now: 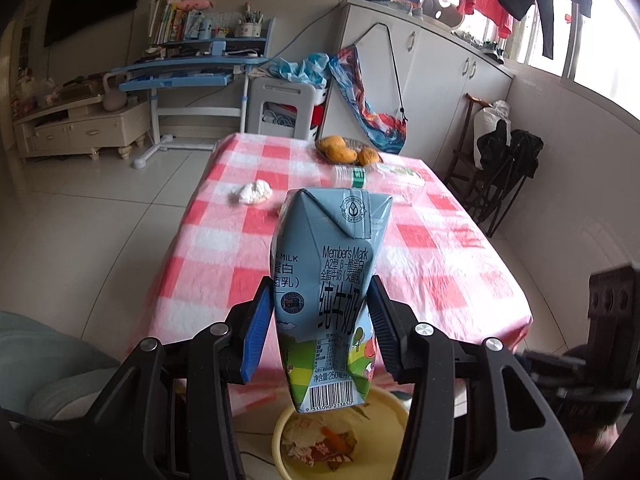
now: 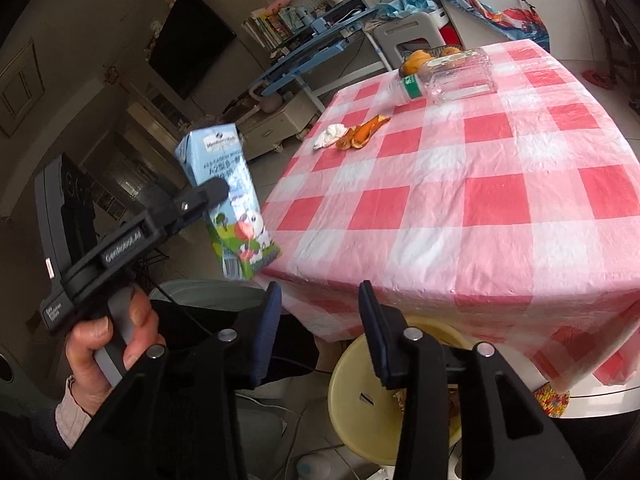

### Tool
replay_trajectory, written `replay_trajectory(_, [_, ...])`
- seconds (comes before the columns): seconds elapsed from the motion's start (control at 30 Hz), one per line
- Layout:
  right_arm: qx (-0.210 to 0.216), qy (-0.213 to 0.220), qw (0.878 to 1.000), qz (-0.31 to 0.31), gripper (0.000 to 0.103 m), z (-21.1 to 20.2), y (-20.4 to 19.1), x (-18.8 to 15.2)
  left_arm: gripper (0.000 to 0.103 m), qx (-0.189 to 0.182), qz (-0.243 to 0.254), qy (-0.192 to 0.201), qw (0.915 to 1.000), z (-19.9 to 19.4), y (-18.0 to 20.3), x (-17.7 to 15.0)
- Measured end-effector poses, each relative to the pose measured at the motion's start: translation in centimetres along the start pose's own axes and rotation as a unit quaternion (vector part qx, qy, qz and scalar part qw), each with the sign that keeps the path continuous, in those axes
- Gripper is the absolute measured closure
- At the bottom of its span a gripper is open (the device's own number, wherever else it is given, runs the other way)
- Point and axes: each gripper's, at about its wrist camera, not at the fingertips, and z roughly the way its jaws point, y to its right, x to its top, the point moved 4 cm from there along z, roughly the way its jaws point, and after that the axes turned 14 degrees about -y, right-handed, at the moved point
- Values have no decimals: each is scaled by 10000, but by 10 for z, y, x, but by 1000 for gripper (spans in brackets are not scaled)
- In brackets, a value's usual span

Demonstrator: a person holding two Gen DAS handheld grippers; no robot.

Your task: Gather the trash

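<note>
A blue paper milk carton (image 1: 326,292) is squeezed between the flat pads of the left gripper (image 1: 320,320) and held above a round yellow bin (image 1: 394,414). The right gripper (image 2: 318,334) is held apart, with nothing in it, beside the checked table (image 2: 472,184).

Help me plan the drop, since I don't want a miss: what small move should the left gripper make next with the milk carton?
Probably open the left gripper and let go. It holds the milk carton upright off the table's near edge, and the carton's bottom hangs right above the yellow bin, which already has scraps in it. The right gripper is open and holds nothing.
</note>
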Motion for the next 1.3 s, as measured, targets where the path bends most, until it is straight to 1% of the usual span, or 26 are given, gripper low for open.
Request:
replay_trajectory(0.07, [-48, 133, 9999, 63, 55, -4, 2, 1, 58, -30, 30, -132, 9999, 3, 3, -11])
replay_trajectory(0.1, [-94, 209, 9997, 102, 47, -6, 3, 1, 58, -39, 58, -228, 9997, 5, 6, -18])
replay_trajectory(0.17, [-101, 322, 9993, 149, 44, -10, 4, 2, 58, -63, 96, -413, 9991, 10, 10, -32])
replay_trajectory(0.2, [-110, 375, 9991, 164, 42, -12, 5, 3, 57, -101, 123, -574, 9982, 14, 12, -41])
replay_trajectory(0.27, [-166, 490, 9985, 174, 38, -16, 6, 4, 57, -144, 257, -926, 9953, 23, 18, -56])
replay_trajectory(0.37, [-303, 653, 9972, 214, 32, -24, 8, 4, 57, -122, 464, -1339, 9898, 36, 24, -76])
replay_trajectory(0.4, [-382, 701, 9965, 248, 27, -26, 9, 4, 56, -102, 539, -1468, 9876, 39, 26, -82])
replay_trajectory(0.43, [-461, 739, 9958, 294, 24, -29, 11, 3, 55, -38, 596, -1516, 9866, 41, 27, -86])
replay_trajectory(0.47, [-512, 773, 9951, 339, 21, -31, 13, 3, 52, 29, 636, -1525, 9862, 41, 28, -88])
replay_trajectory(0.5, [-534, 808, 9946, 380, 20, -33, 15, 3, 47, 113, 652, -1493, 9866, 40, 27, -90])
replay_trajectory(0.57, [-617, 870, 9932, 456, 19, -36, 19, 3, 39, 246, 603, -1339, 9889, 34, 24, -86])
replay_trajectory(0.63, [-730, 918, 9918, 509, 16, -38, 21, 2, 36, 313, 465, -1116, 9922, 26, 19, -78])
replay_trajectory(0.67, [-782, 936, 9912, 518, 16, -38, 21, 2, 33, 371, 372, -987, 9937, 22, 16, -74])
replay_trajectory(0.77, [-1021, 1009, 9888, 409, 16, -39, 18, 2, 27, 592, 221, -521, 9966, 2, 10, -59])
replay_trajectory(0.9, [-1546, 1288, 9795, 67, 13, -45, 4, 1, 17, 891, 113, 227, 9957, -27, 3, -35])
replay_trajectory(0.97, [-1794, 1456, 9729, -96, 11, -47, -2, 2, 14, 986, -2, 436, 9942, -33, -2, -29])
replay_trajectory(1.07, [-1975, 1583, 9672, -227, 10, -48, -6, 3, 14, 1088, -259, 537, 9923, -33, -16, -32])
replay_trajectory(1.13, [-2045, 1603, 9654, -237, 10, -47, -5, 4, 14, 1208, -382, 426, 9910, -26, -24, -36])
replay_trajectory(1.2, [-2083, 1583, 9649, -222, 10, -45, -3, 6, 14, 1204, -442, 408, 9909, -23, -28, -37])
replay_trajectory(1.3, [-2134, 1611, 9633, -226, 10, -46, -4, 5, 14, 1208, -465, 527, 9902, -26, -28, -38])
